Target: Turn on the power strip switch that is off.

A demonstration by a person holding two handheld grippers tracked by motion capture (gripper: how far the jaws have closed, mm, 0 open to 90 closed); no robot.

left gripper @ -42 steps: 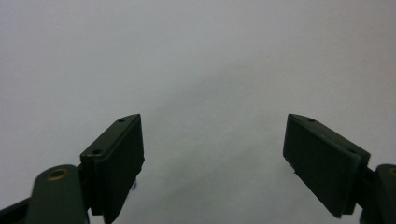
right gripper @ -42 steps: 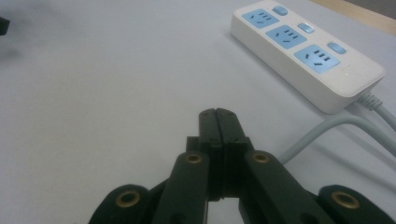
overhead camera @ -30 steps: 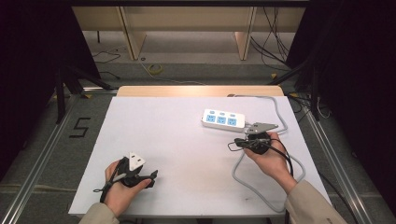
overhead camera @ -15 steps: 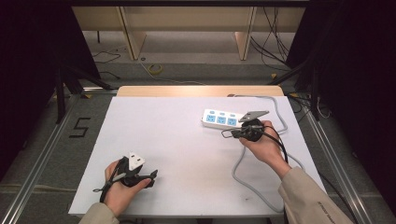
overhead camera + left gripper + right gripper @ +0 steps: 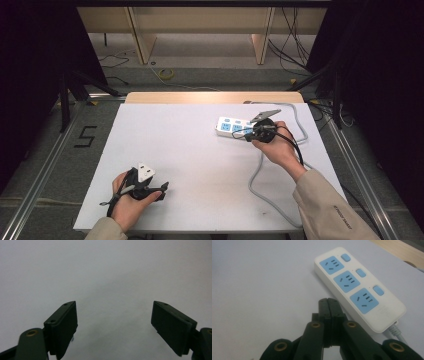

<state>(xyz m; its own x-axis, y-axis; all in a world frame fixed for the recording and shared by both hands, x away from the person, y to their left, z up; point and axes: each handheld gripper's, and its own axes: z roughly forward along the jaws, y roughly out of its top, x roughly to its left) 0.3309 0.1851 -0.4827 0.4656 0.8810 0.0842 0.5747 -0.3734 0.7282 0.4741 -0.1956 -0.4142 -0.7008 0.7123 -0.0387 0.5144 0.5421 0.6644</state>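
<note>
The right gripper (image 5: 329,301), its flat black jaws pressed together on nothing, hovered just beside the smooth white rounded power strip (image 5: 359,287) with blue sockets; the left gripper (image 5: 113,325) stood wide apart over the matte table (image 5: 105,270).

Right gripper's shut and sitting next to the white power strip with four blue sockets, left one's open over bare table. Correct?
Not quite: the power strip has three blue sockets, not four, each with its own blue switch, as the right gripper view shows. The rest holds: the right gripper is shut beside the strip, and the left gripper stands open over the bare white table.
</note>
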